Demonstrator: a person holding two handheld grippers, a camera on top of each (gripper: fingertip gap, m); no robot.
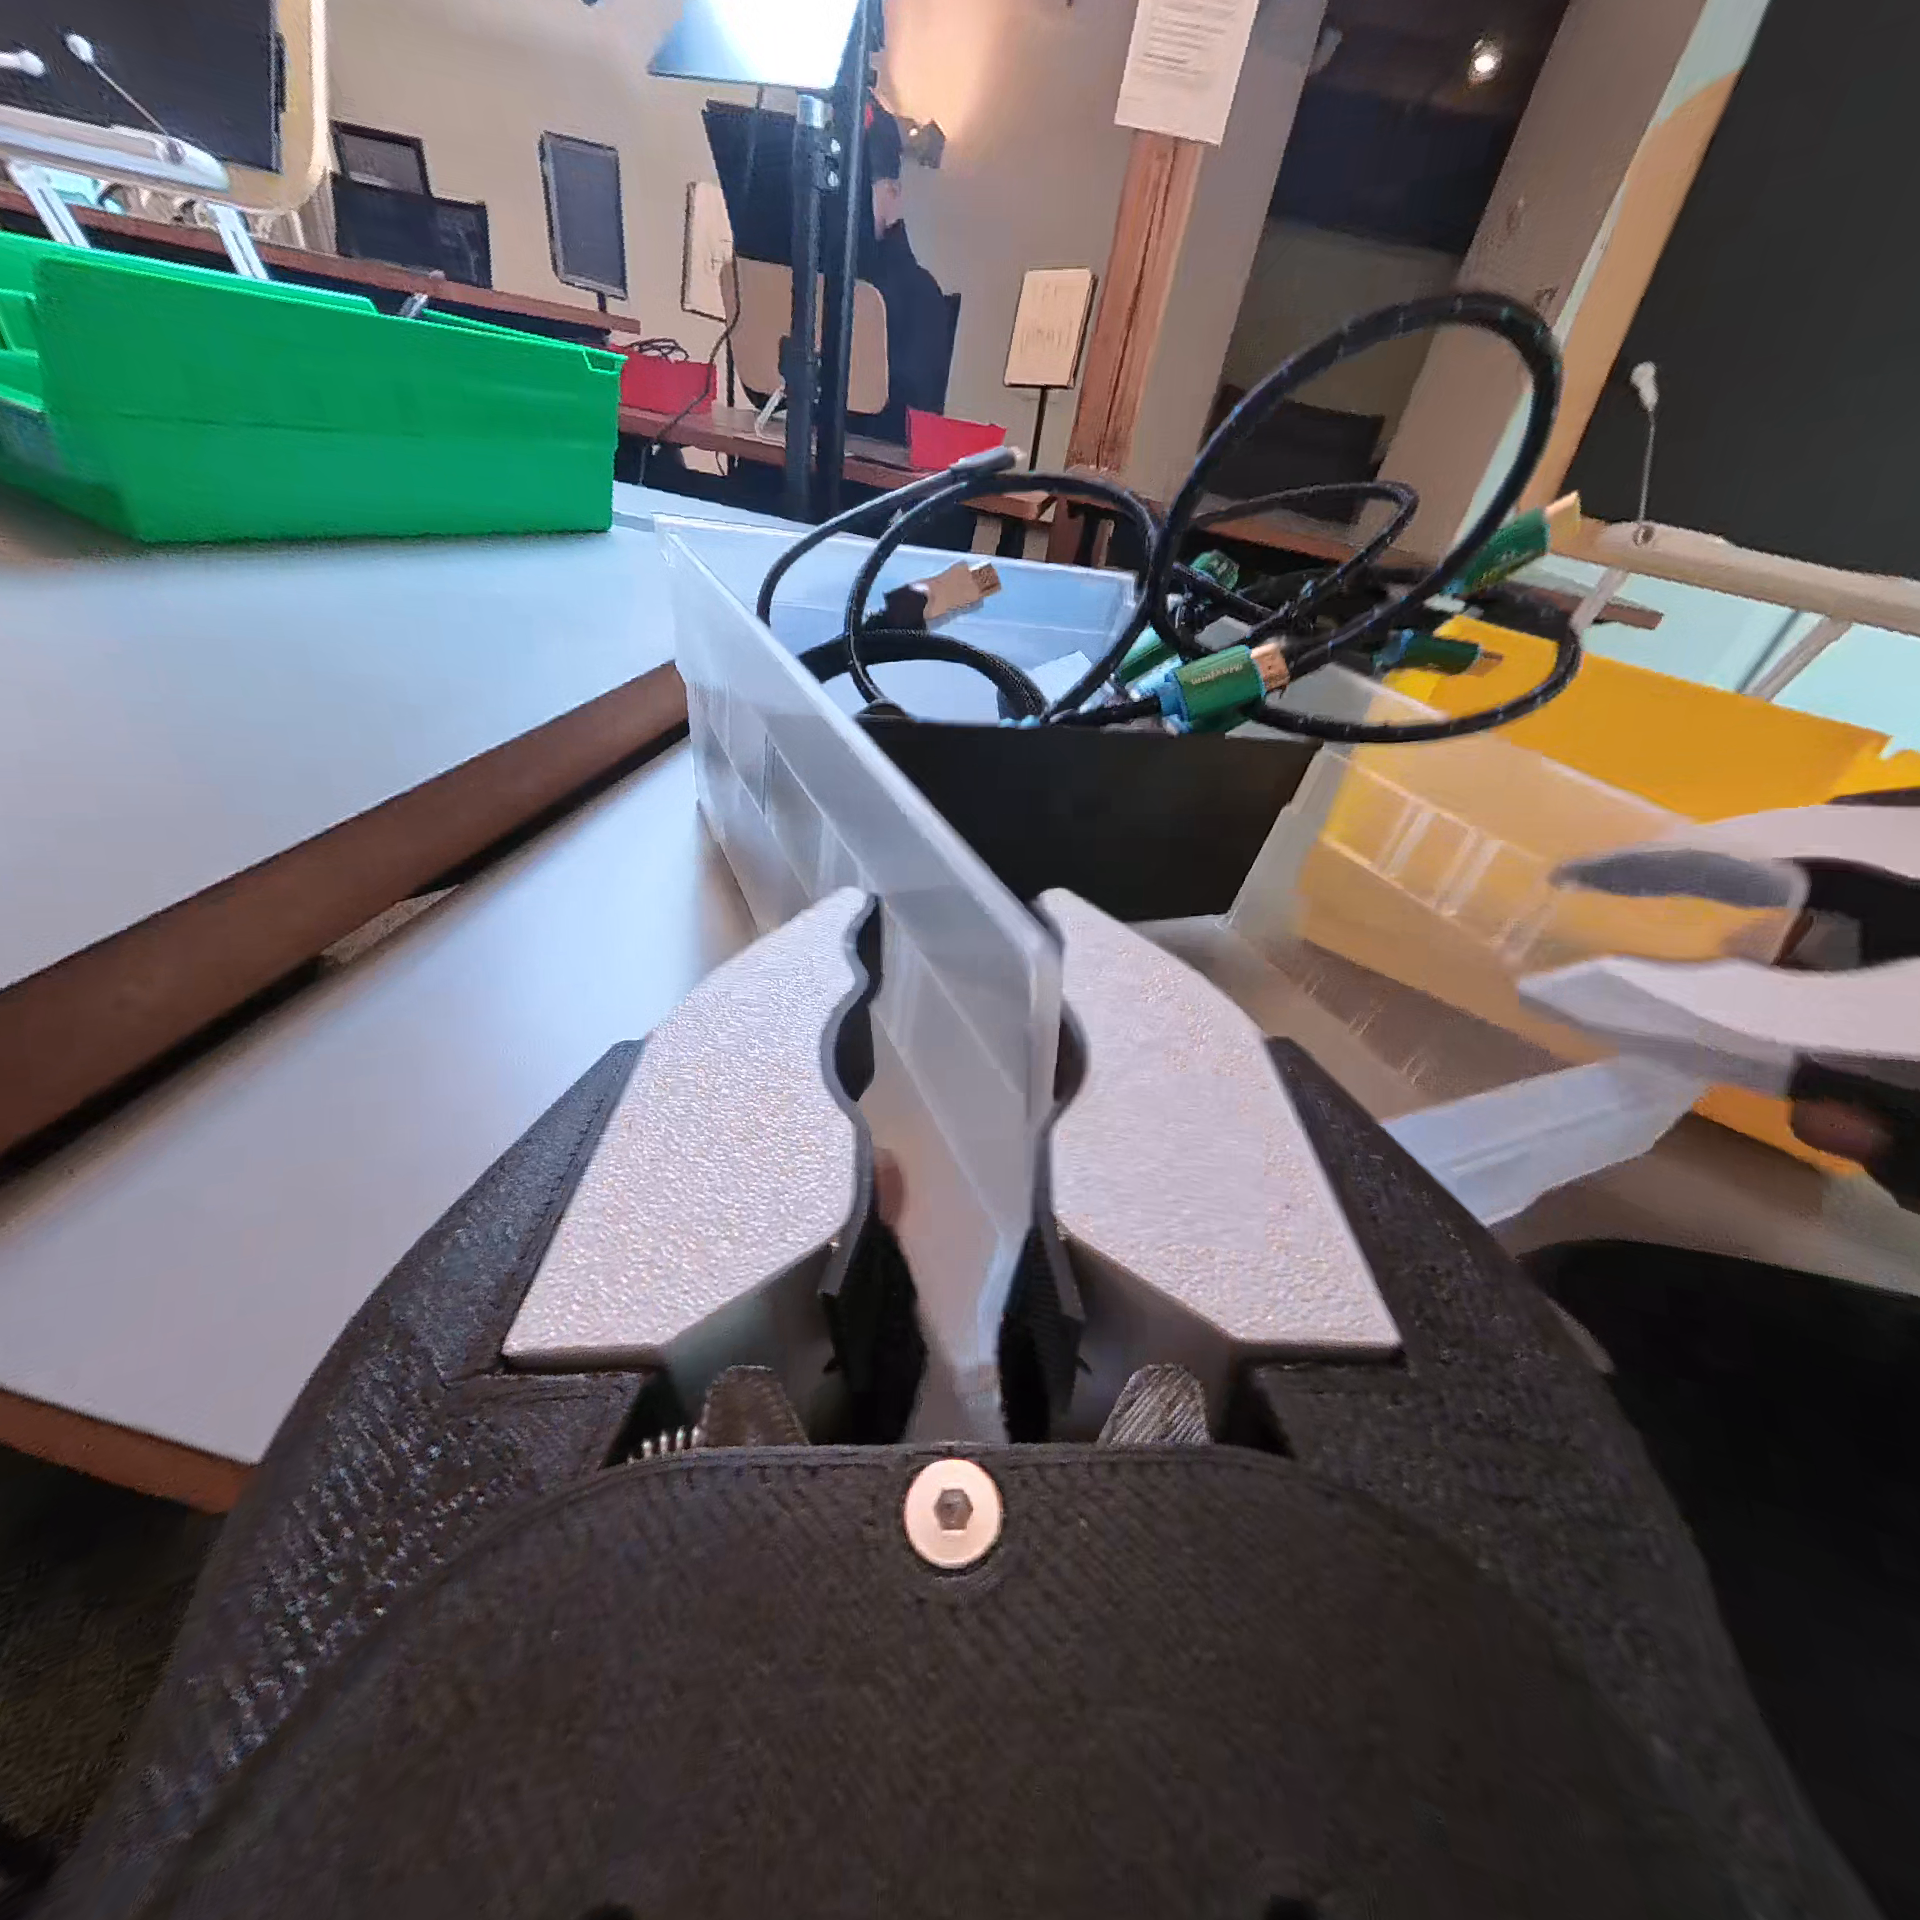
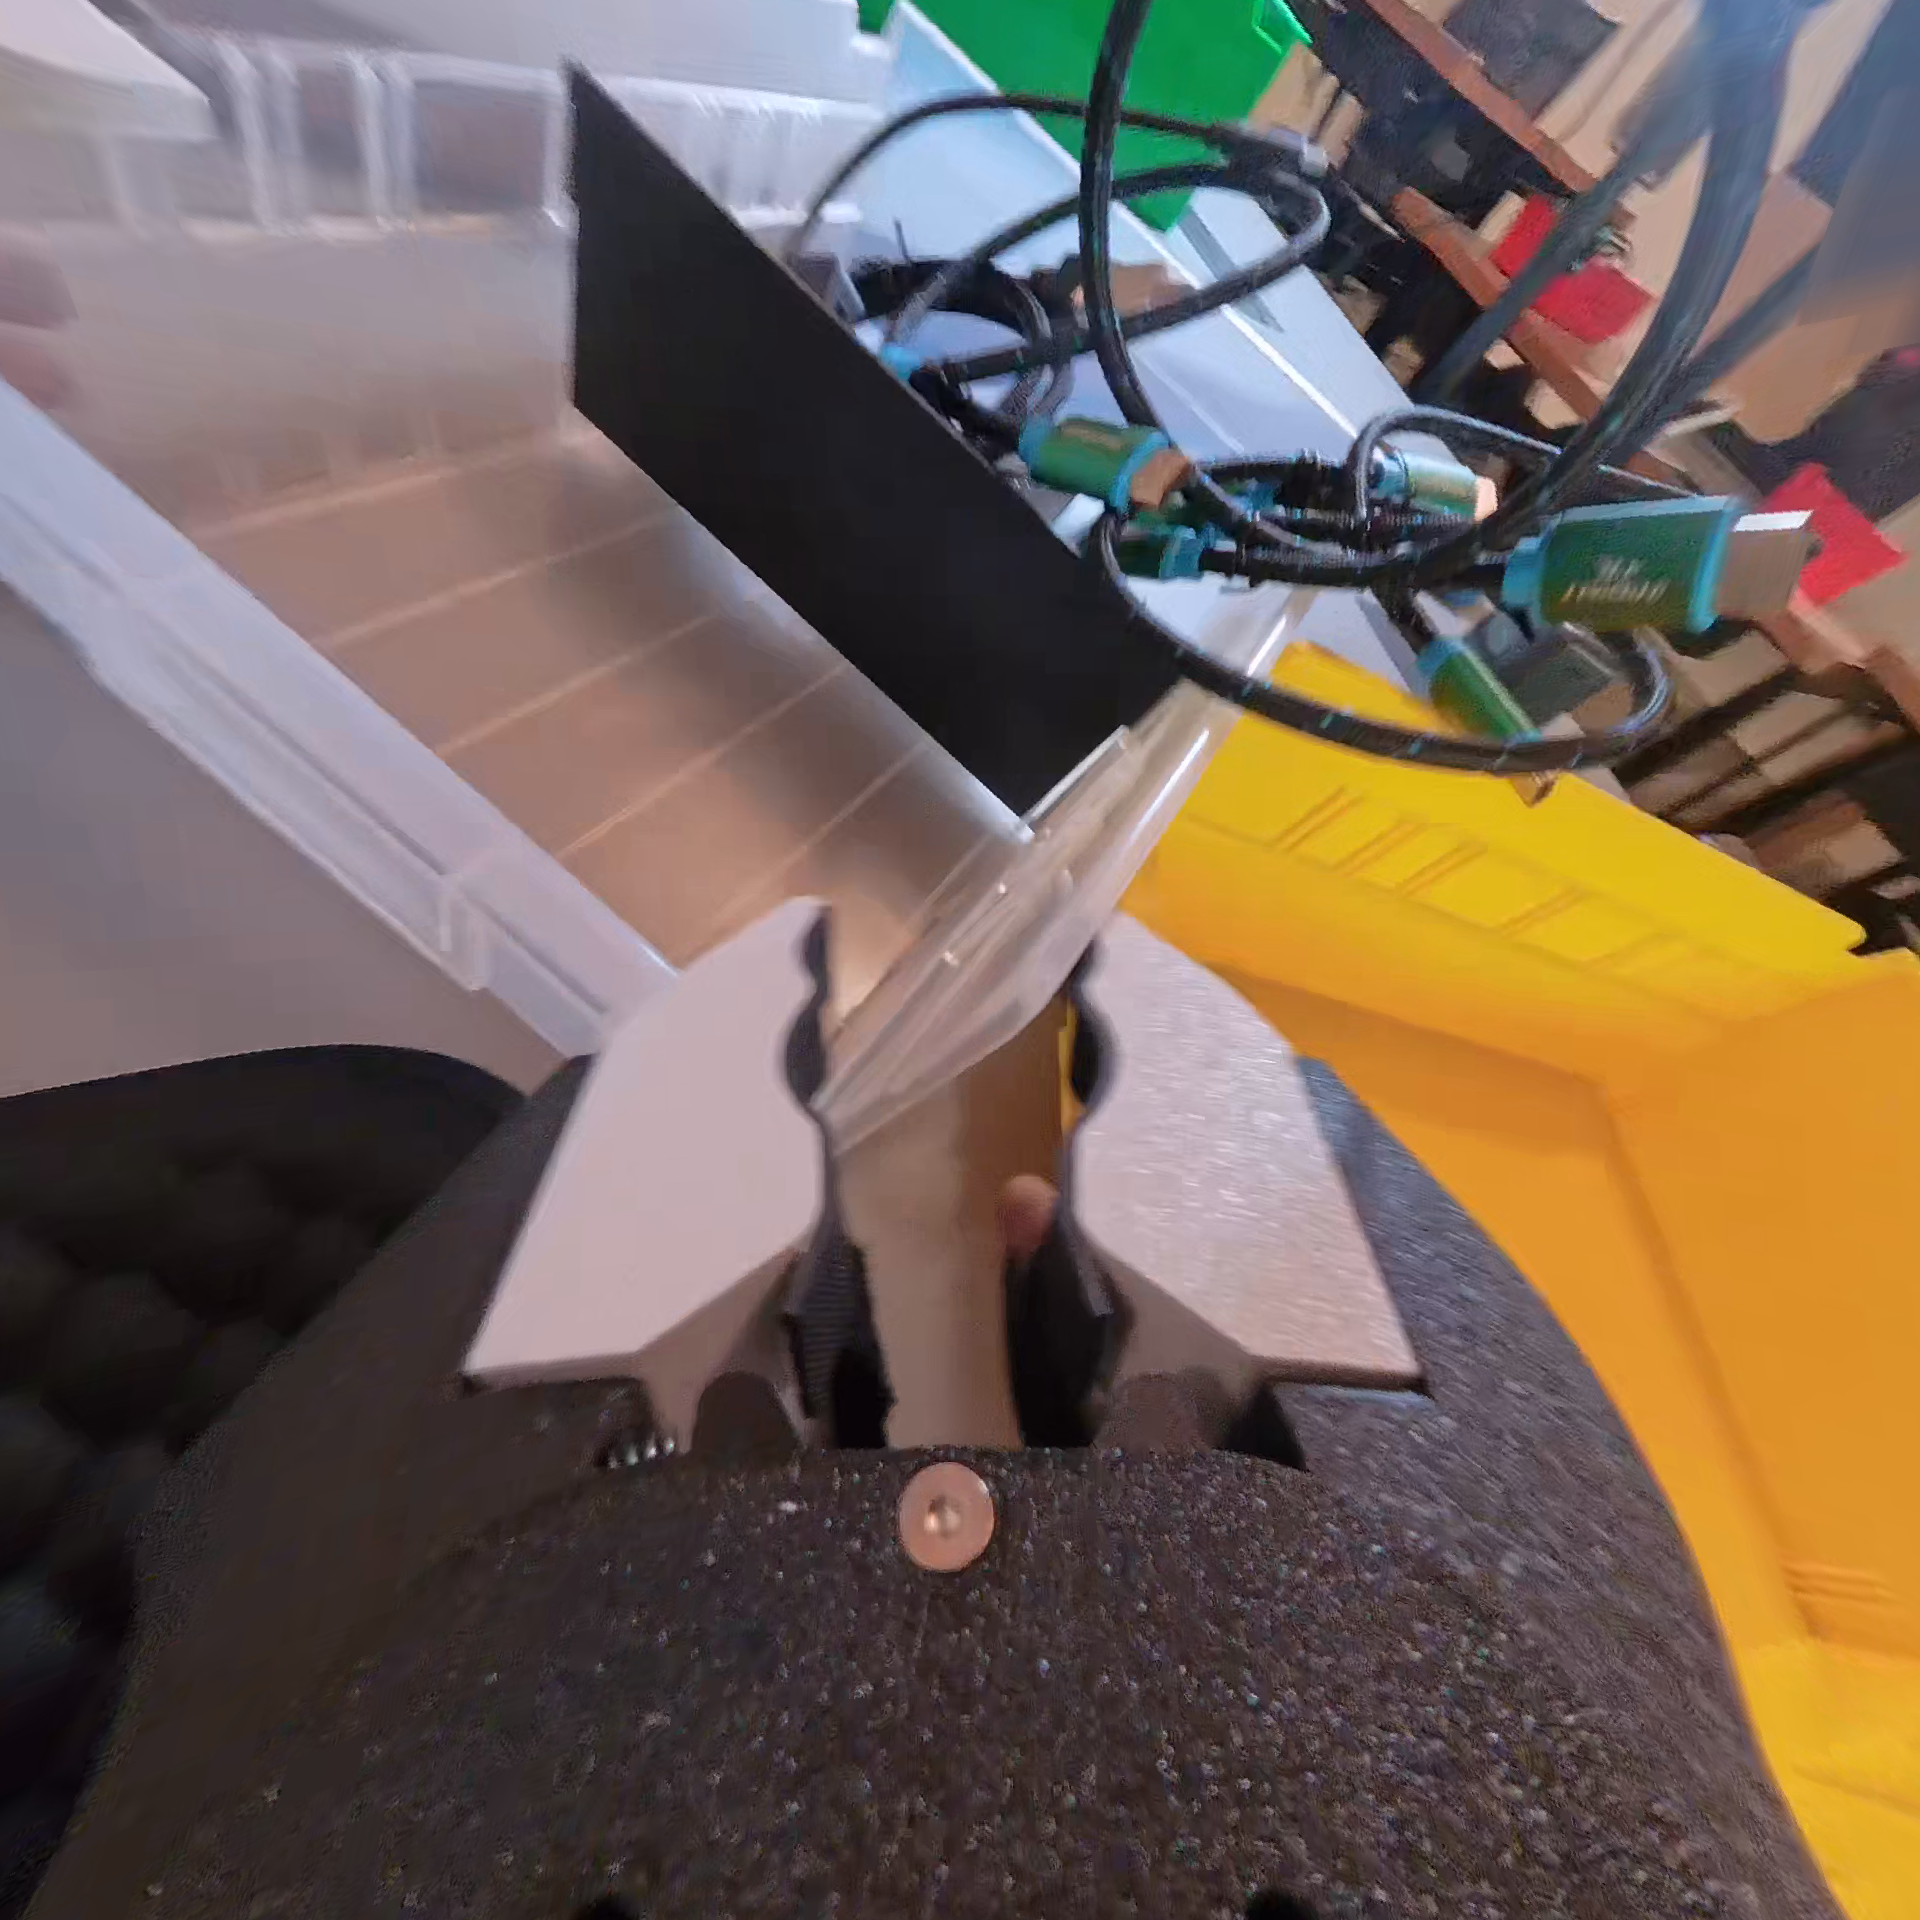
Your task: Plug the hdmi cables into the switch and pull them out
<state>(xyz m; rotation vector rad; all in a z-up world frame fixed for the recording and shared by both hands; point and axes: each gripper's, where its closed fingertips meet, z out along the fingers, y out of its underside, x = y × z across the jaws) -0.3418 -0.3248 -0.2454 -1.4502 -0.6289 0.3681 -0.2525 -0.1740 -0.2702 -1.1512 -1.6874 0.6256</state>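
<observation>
A clear plastic bin (image 1: pixel 831 748) holds a tangle of black braided HDMI cables (image 1: pixel 1226 686) with green plugs behind a black divider (image 1: pixel 1081 800). My left gripper (image 1: pixel 956 914) is shut on the bin's left wall. My right gripper (image 2: pixel 951 935) is shut on the near right corner of the bin (image 2: pixel 582 665); it also shows blurred at the right of the left wrist view (image 1: pixel 1662 935). The cables (image 2: pixel 1299 520) loop over the bin's rim, and one green plug (image 2: pixel 1621 582) hangs outside. The bin looks tilted in the right wrist view. No switch is in view.
A green bin (image 1: pixel 312 416) stands on the grey table (image 1: pixel 260 675) at the left. A yellow bin (image 1: pixel 1621 769) sits right beside the clear bin, close to my right gripper (image 2: pixel 1455 987). Desks, a light stand and a person are in the background.
</observation>
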